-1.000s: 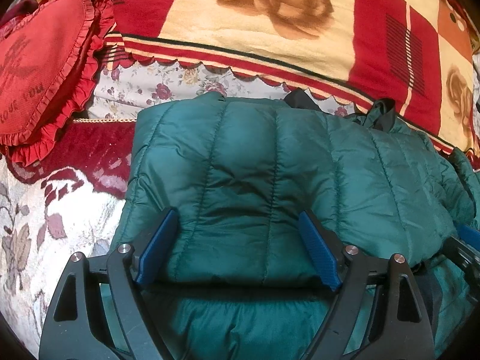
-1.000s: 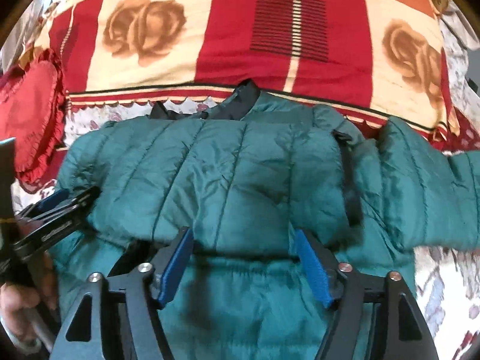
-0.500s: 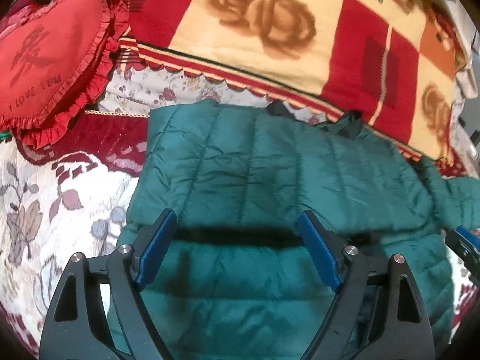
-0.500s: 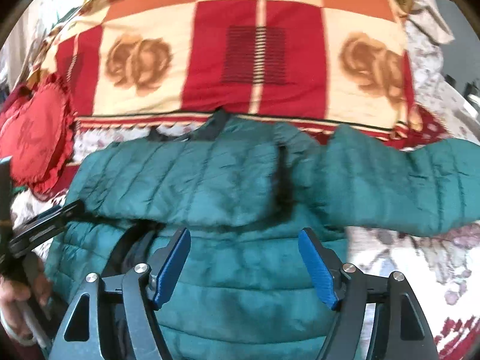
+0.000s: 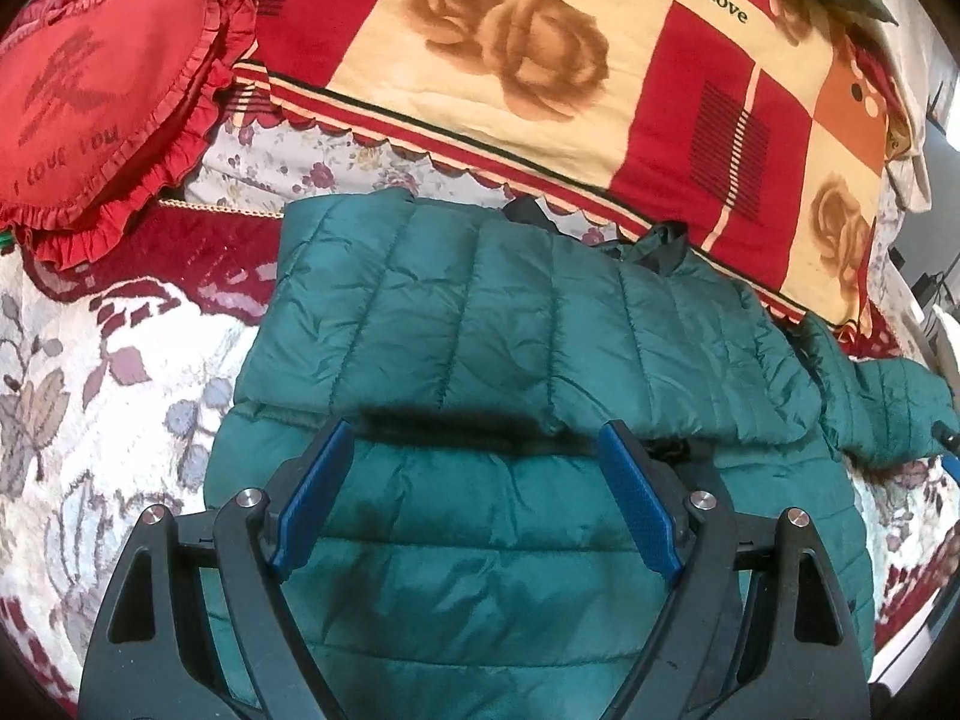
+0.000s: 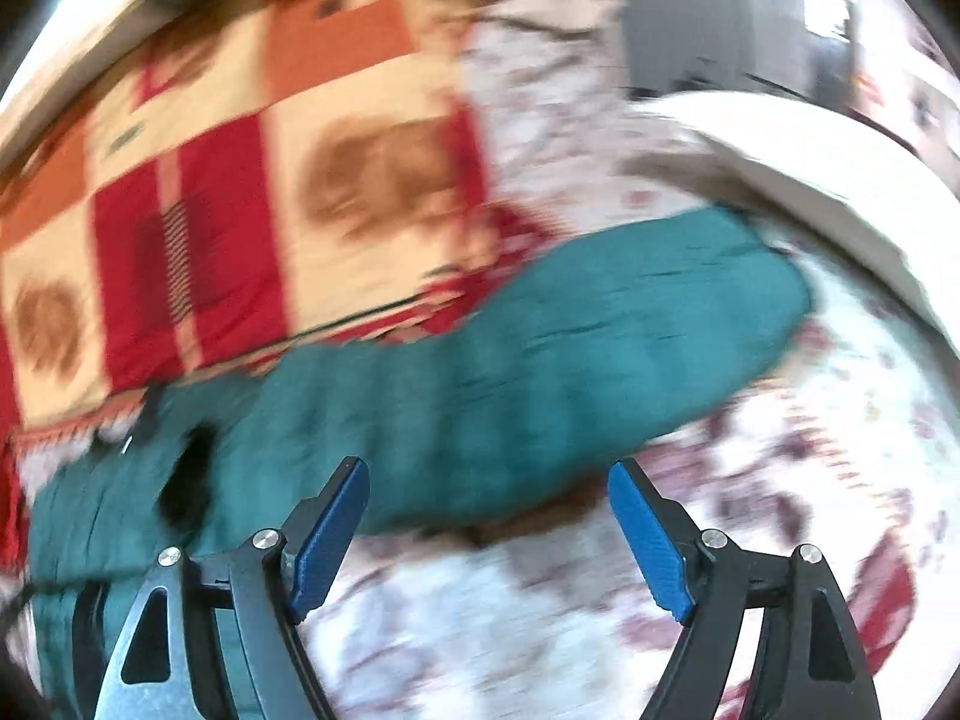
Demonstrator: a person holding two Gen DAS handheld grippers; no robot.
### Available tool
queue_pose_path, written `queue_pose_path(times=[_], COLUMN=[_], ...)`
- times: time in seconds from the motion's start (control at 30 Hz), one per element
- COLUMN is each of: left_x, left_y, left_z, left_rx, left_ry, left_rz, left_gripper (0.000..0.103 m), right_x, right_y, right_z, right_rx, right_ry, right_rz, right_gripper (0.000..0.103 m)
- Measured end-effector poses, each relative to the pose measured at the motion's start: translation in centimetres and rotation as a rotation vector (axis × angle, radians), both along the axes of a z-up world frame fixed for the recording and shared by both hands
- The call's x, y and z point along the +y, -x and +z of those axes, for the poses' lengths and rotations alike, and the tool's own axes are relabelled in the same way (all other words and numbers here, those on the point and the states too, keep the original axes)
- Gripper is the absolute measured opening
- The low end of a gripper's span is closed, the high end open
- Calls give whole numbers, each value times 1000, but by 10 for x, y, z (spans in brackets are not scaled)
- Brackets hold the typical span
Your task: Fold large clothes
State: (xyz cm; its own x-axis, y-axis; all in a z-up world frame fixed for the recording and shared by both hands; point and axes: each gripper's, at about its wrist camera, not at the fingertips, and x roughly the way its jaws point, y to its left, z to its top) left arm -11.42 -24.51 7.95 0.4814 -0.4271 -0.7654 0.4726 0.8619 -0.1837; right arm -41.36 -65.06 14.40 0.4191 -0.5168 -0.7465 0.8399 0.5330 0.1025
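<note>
A dark green quilted puffer jacket [image 5: 510, 348] lies on the bed, with one side folded over its body. My left gripper [image 5: 474, 456] is open and empty, hovering above the fold's edge over the jacket's lower body. In the blurred right wrist view, the jacket's sleeve [image 6: 600, 348] stretches out to the right across the floral bedspread. My right gripper [image 6: 489, 498] is open and empty just in front of that sleeve. The sleeve's end also shows in the left wrist view [image 5: 888, 408].
A red and cream rose-patterned blanket [image 5: 540, 60] lies behind the jacket. A red heart-shaped frilled cushion [image 5: 102, 96] sits at the far left. The floral bedspread [image 5: 108, 396] surrounds the jacket. A white rounded object [image 6: 840, 198] is at the right beyond the sleeve.
Both grippers have pulled back and up from the jacket. The right gripper has swung to the right, from over the jacket body to face the outstretched sleeve.
</note>
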Motion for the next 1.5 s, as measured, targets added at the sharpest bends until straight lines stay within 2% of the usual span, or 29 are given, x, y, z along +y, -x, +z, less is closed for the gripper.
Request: queue_pose_path(times=[0.17,0.3,0.67,0.73,0.77,0.83,0.87,0.9,0.97,1.1,1.23,1.33,1.5], left_x=[-3,-3,5,7,7,9,10,11,13,18,22,24,29], left_y=[1,2,1,-1,-1,-3,-3,-4,-5,-7,-7,-5,-6], left_z=[-8,-12,-10,-11,-12,-12,-13,-13,-12,-9,-7,-5,-3], left_rx=[18,29,25,28,27,27,29,31,30,25,23,20,18], left_ry=[-16,-26,-40,-41,-42,-44,-42,-40,-32,-22,-14,-10,0], left_rz=[-13,-21,-16,-10,-7,-2,1,3,10,26,37,36,42], left_gripper=[84,84,84,84,84,84,84,84,84,84,84,84,84], right_x=[-49,-73,-120,-122,-123,-122,-118,-113,-102,-60,-18,14,72], right_y=[40,55,57,56,55,55,55,52,45,11,-26,-63,-124], right_z=[7,4,-10,-9,-9,-5,0,7,19,49,73,77,65], right_rx=[-39,-80,-172,-172,-169,-188,-196,-196,-216,-242,-263,-253,-206], right_ry=[-40,-60,-94,-91,-102,-97,-79,-58,-33,28,46,20,-59], right_rz=[-168,-261,-361,-365,-360,-346,-334,-313,-261,-73,96,223,417], right_gripper=[83,84,84,60,46,32,22,19,17,16,16,16,16])
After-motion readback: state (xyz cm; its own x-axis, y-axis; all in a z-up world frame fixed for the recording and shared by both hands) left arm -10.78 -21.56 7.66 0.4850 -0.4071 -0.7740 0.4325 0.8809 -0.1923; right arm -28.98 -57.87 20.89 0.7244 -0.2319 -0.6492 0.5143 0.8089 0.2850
